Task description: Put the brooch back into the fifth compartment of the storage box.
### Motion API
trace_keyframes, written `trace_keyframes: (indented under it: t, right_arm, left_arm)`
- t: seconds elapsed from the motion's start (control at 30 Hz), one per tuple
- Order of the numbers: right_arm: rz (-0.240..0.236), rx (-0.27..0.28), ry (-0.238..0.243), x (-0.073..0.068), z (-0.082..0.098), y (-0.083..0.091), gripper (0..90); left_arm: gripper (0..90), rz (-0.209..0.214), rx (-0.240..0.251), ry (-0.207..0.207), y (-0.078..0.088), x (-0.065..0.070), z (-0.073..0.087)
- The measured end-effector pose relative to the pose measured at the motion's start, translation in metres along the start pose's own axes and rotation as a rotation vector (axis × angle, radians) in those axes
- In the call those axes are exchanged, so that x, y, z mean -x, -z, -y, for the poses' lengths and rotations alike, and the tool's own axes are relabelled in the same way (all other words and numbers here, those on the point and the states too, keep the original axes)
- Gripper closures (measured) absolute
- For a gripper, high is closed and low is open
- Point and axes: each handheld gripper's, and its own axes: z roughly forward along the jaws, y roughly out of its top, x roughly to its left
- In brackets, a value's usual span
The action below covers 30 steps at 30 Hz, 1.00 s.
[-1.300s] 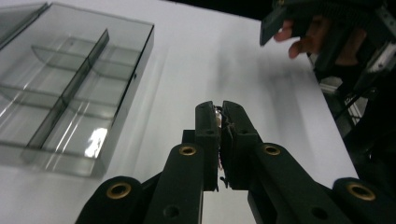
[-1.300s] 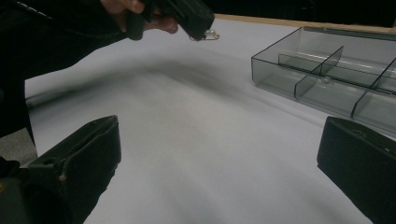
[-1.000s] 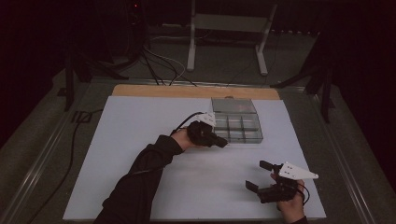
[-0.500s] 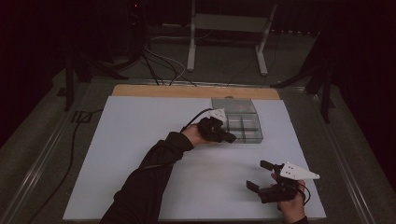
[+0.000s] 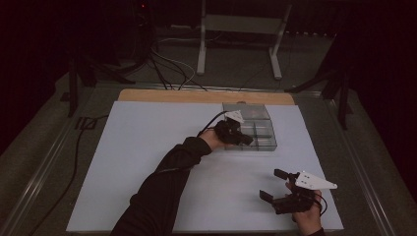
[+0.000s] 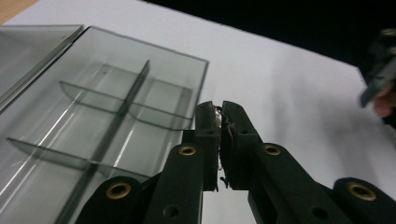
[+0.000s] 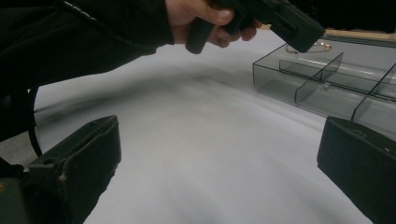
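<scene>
Left tool (image 5: 244, 139) clamped over clear box (image 5: 260, 133), right tool (image 5: 274, 185) spread

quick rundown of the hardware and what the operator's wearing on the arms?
Both grippers are black, each with two blocky jaws. The left gripper has brass-coloured rivets at its jaw links, a pale three-cornered plate on top and a black cable trailing off. The right gripper carries the same pale plate. The left arm wears a long dark sleeve; hands look bare.

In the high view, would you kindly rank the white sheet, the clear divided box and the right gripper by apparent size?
1. white sheet
2. clear divided box
3. right gripper, which looks close to the box in size and sits nearer the camera, so that pair is unsure.
</scene>
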Motion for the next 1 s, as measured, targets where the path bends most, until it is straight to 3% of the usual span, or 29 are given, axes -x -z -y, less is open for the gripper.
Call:
trace_keyframes:
  t: [0.2,0.37,0.6,0.7,0.73,0.83,0.9,0.97,1.0]
  right_arm:
    - [0.000,0.001,-0.001,0.000,0.000,0.000,0.0]
    - [0.001,0.002,0.000,0.000,0.000,0.000,0.0]
    - [-0.001,0.002,0.002,0.001,0.000,0.001,0.0]
    - [-0.001,0.002,0.002,0.000,0.000,0.001,0.0]
    - [-0.001,0.002,0.002,0.000,0.000,0.001,0.0]
    - [-0.001,0.002,0.002,0.001,0.000,0.001,0.0]
    - [-0.001,0.002,0.002,0.000,0.000,0.001,0.0]
    - [-0.001,0.003,0.002,0.001,0.000,0.001,0.0]
    - [-0.001,0.003,0.002,0.001,0.000,0.001,0.0]
  left_arm:
    - [87.6,-0.015,0.003,0.031,-0.005,-0.009,-0.001]
    - [87.5,-0.045,0.035,0.059,-0.010,-0.015,-0.002]
    - [87.4,-0.065,0.007,0.053,-0.021,-0.019,0.000]
    - [76.2,-0.076,0.014,0.062,-0.021,-0.020,0.001]
    - [76.2,-0.074,0.013,0.064,-0.020,-0.020,0.001]
    - [61.5,-0.066,0.008,0.061,-0.019,-0.019,0.001]
    - [59.5,-0.055,0.009,0.061,-0.017,-0.017,-0.001]
    - [49.2,-0.047,0.010,0.052,-0.014,-0.015,-0.002]
    - [49.2,-0.045,0.019,0.052,-0.013,-0.013,-0.002]
